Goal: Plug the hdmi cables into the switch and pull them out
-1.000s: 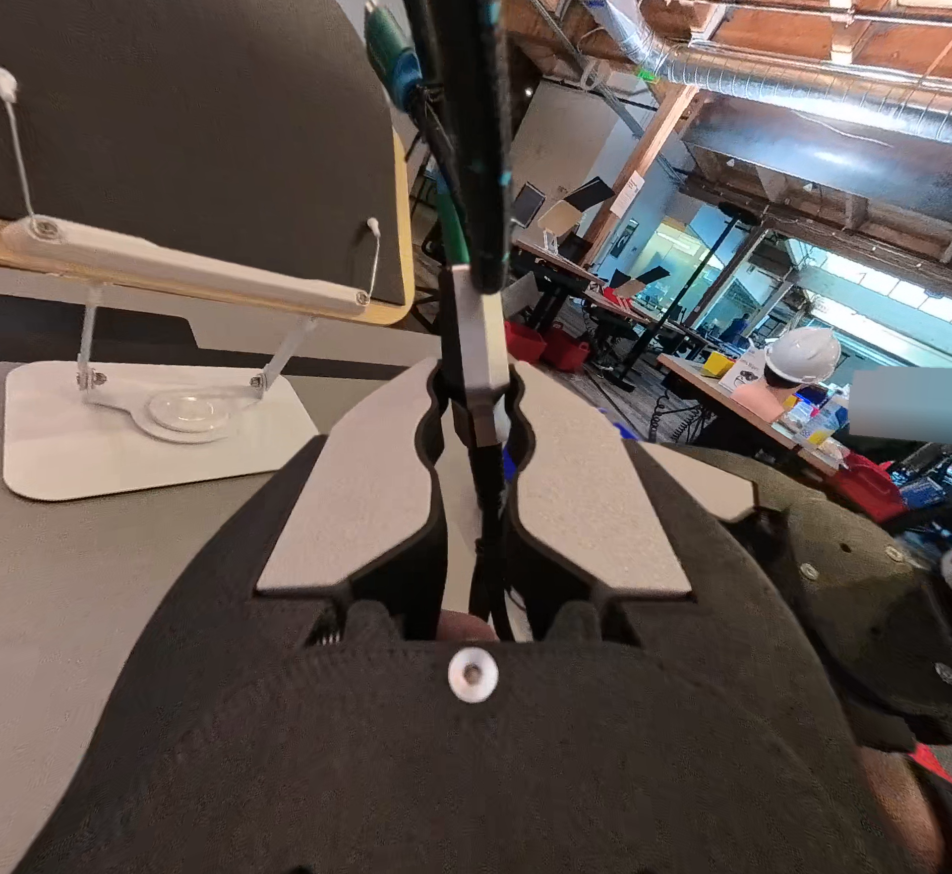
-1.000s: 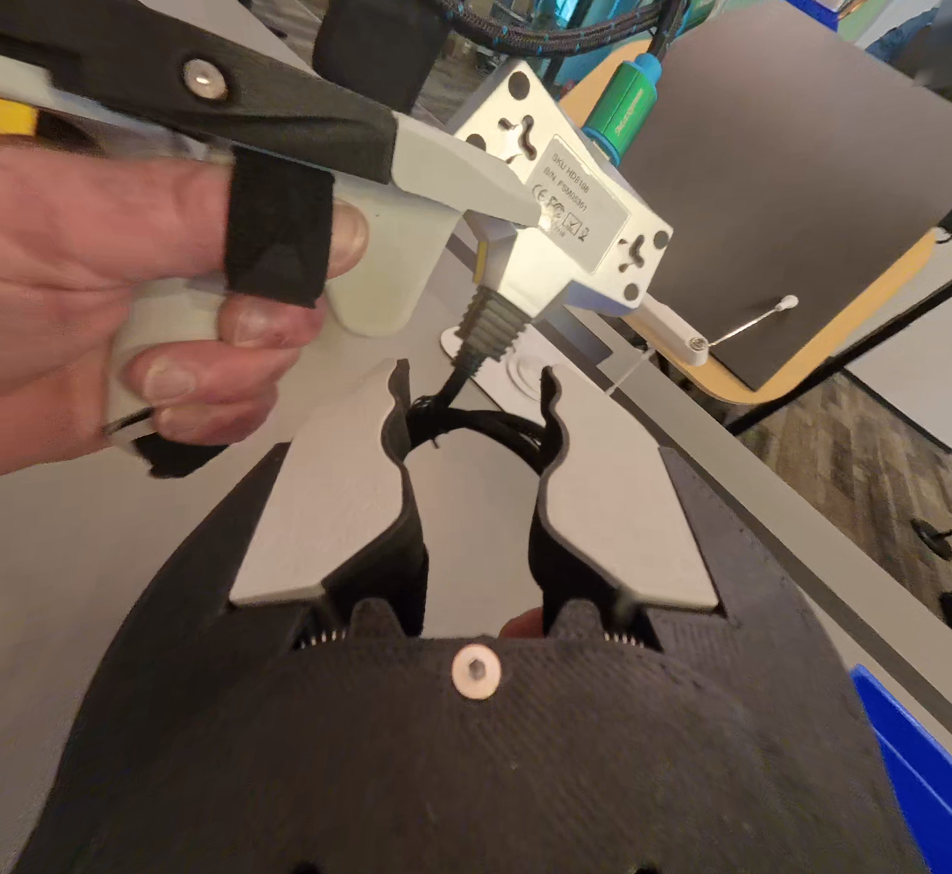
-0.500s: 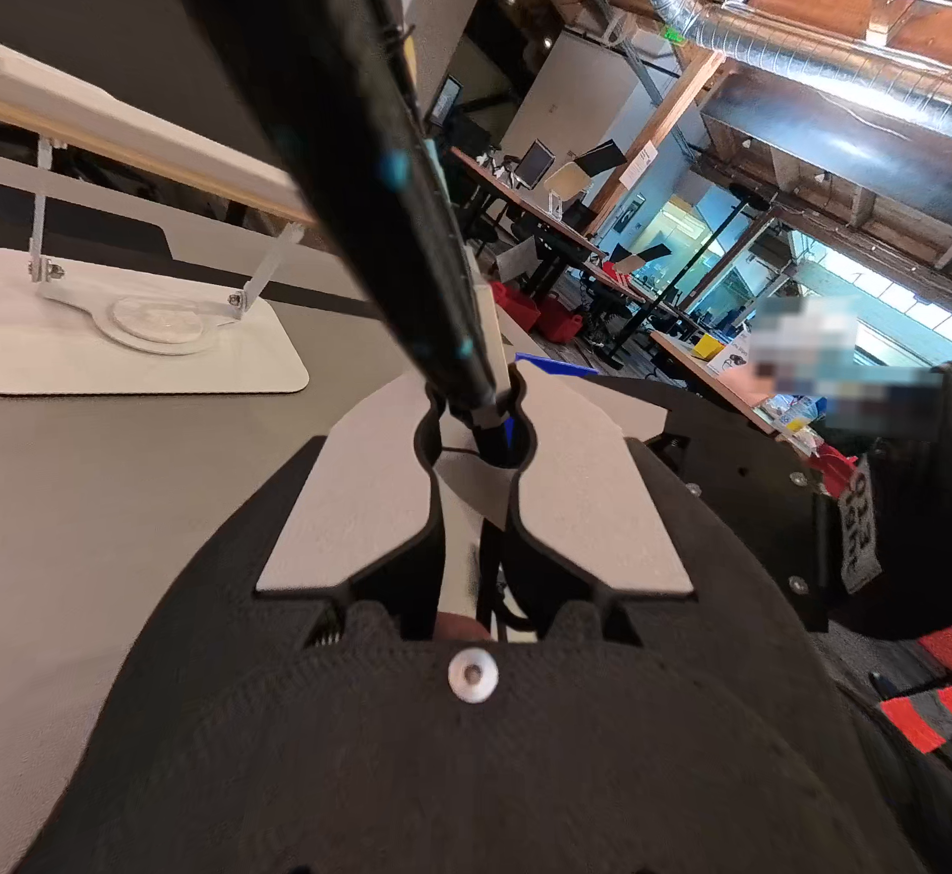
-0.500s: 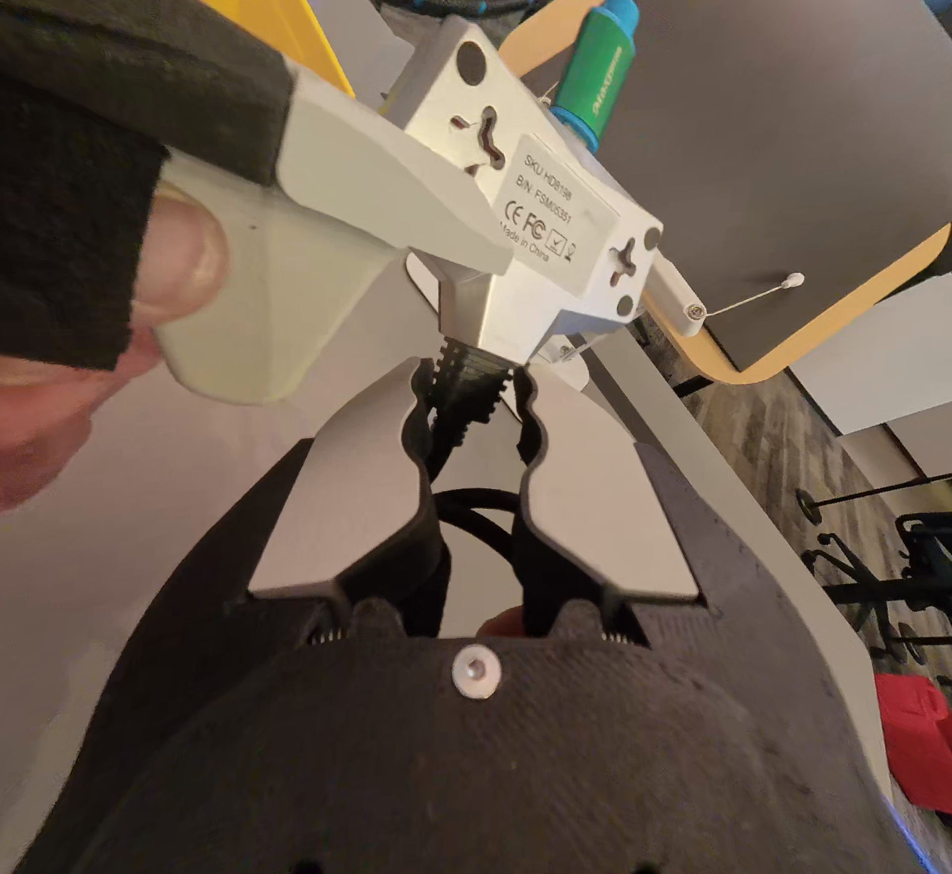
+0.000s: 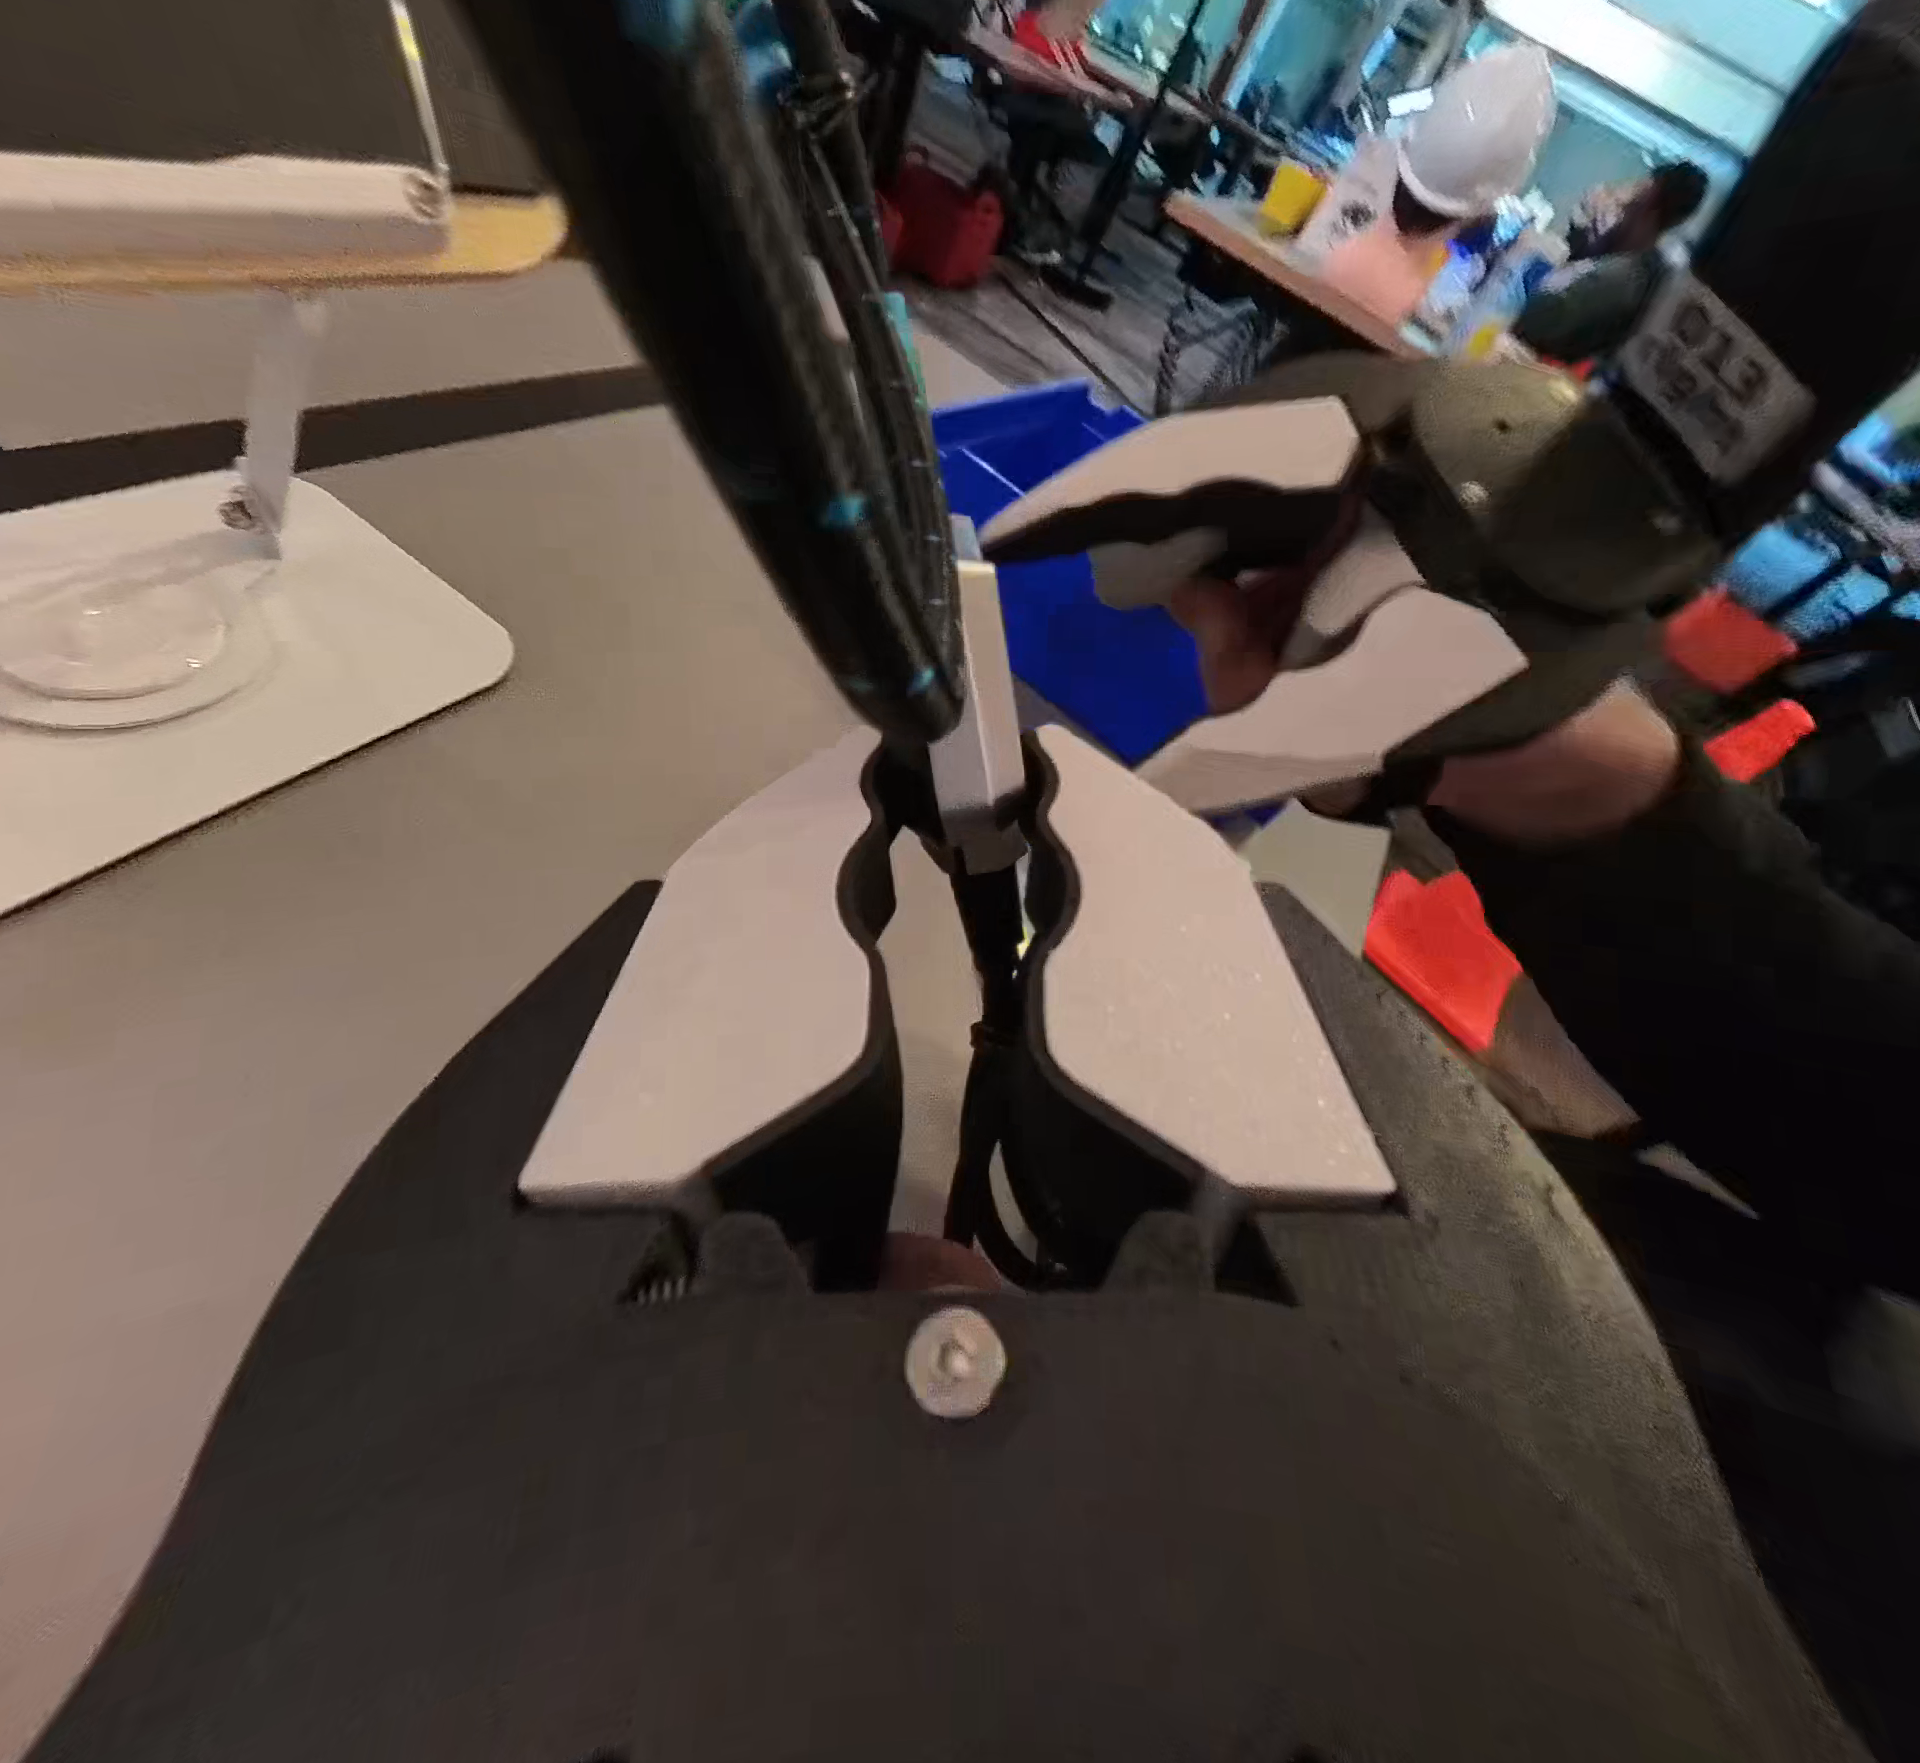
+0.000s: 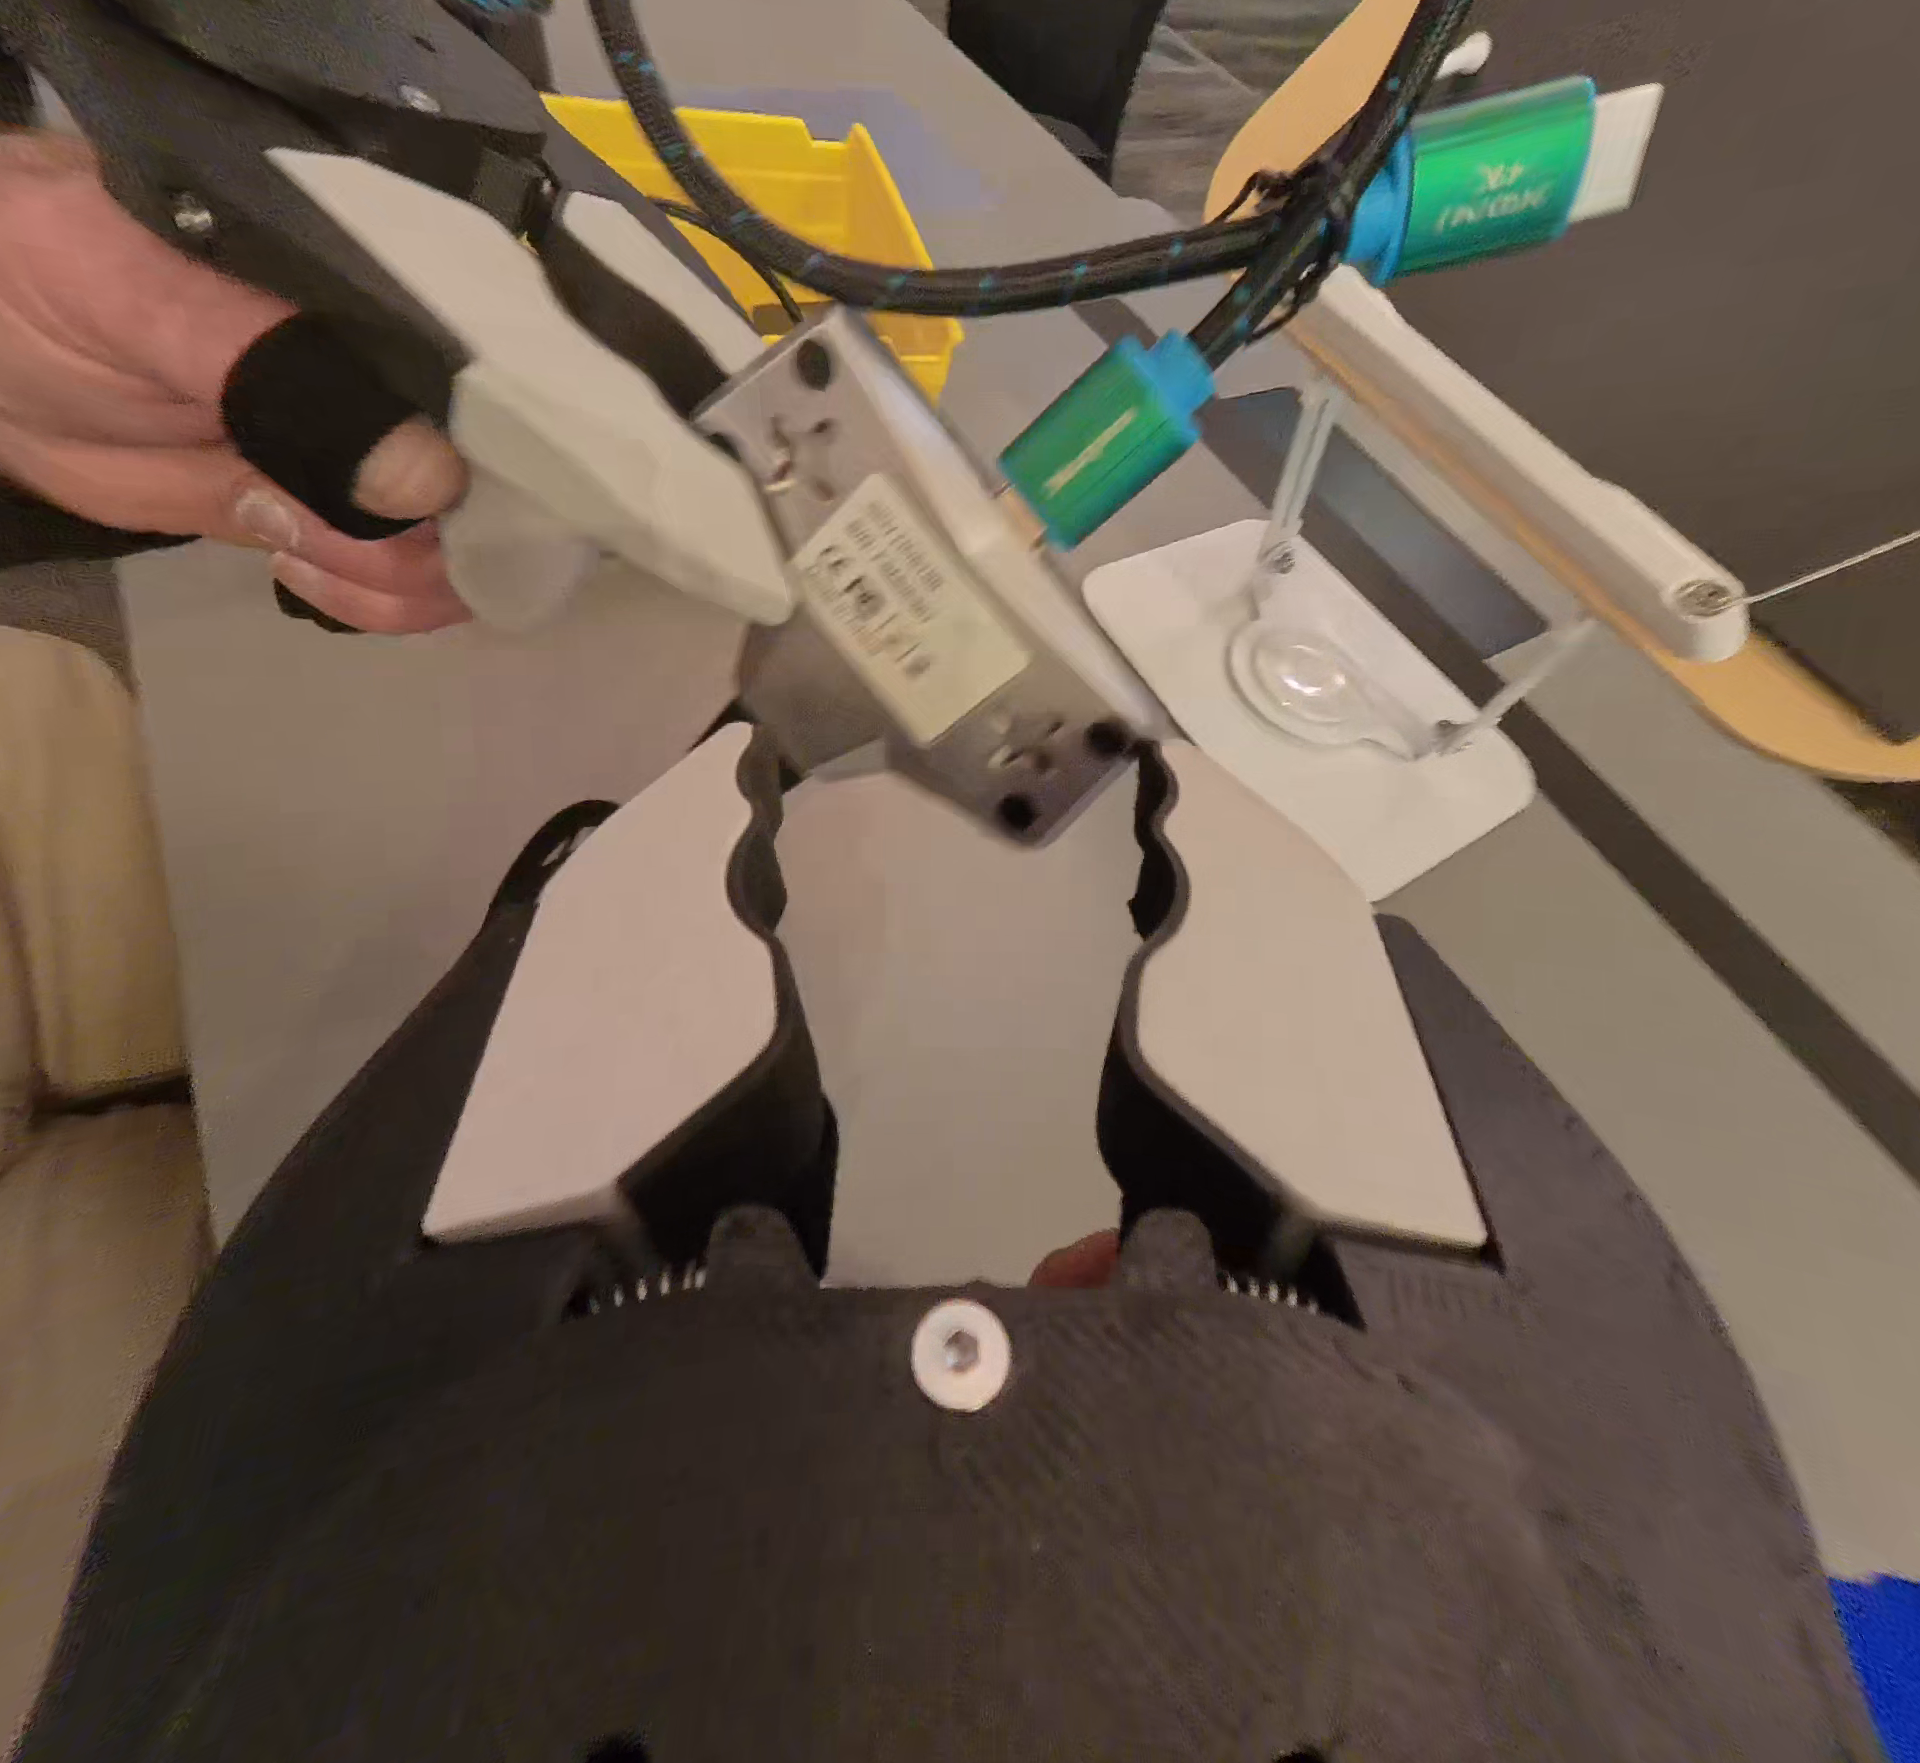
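Note:
My left gripper [image 5: 961,783] is shut on the silver switch [image 5: 971,726], seen edge-on and held above the grey table. A thick black braided cable [image 5: 727,311] hangs in front of it. In the right wrist view the switch [image 6: 904,612] shows its labelled face, clamped by the left gripper [image 6: 717,508]. One green HDMI plug [image 6: 1101,440] sits in the switch's edge. A second green plug [image 6: 1486,175] hangs free with its metal end bare. My right gripper [image 6: 948,768] is open and empty just below the switch; it also shows in the left wrist view [image 5: 1070,643].
A white stand base [image 6: 1351,778] with a dark panel [image 6: 1714,363] stands on the grey table [image 6: 468,778] behind the switch. A yellow bin [image 6: 769,165] lies beyond it. A blue bin [image 5: 1039,466] sits past the table's edge. One gripper's finger ends stand about 4 centimeters off the other's.
My right gripper has let go of the black cable at the switch's lower end, opened wide and pulled back. My left gripper still holds the switch and has turned it.

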Action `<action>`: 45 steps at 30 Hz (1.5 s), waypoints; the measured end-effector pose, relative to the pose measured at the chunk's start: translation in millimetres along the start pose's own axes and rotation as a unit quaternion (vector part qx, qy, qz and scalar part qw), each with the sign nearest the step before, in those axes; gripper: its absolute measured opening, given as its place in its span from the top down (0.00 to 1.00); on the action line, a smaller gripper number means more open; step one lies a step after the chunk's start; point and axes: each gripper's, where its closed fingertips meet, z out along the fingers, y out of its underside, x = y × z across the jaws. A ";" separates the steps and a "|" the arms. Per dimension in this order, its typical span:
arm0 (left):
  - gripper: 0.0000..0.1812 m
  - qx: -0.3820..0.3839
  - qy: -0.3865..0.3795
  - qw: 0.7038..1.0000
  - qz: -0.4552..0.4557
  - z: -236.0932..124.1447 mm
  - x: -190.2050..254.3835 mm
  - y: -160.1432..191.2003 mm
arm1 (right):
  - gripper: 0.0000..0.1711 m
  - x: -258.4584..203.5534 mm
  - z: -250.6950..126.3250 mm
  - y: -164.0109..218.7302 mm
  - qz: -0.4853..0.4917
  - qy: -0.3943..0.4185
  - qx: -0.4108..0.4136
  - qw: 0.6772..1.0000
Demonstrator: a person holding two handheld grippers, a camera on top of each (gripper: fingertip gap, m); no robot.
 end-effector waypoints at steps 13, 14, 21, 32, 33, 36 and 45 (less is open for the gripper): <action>0.83 -0.082 0.104 0.990 0.043 4.1 0.9 11.4 | 0.89 -20.3 4.3 3.5 0.256 -0.251 0.104 0.928; 0.82 -0.076 0.081 0.992 0.057 6.3 -6.4 10.4 | 0.89 -17.6 6.4 5.3 0.270 -0.237 0.107 0.927; 0.68 -0.035 -0.050 0.971 0.232 2.1 -15.3 2.3 | 0.89 4.0 6.8 14.4 0.387 -0.191 0.164 0.887; 0.77 -0.179 -0.168 0.873 0.421 24.6 -29.4 46.5 | 0.89 3.5 11.3 12.7 0.453 -0.149 0.189 0.858; 0.78 -0.184 -0.178 0.861 0.439 25.7 -30.3 46.8 | 0.88 3.7 12.1 13.0 0.457 -0.145 0.191 0.856; 0.81 -0.170 -0.224 0.829 0.483 23.4 -37.4 39.0 | 0.88 7.3 12.1 12.8 0.472 -0.137 0.204 0.847; 0.66 -0.084 -0.347 0.656 0.665 19.3 -32.5 10.6 | 0.88 12.4 14.2 13.4 0.513 -0.117 0.226 0.820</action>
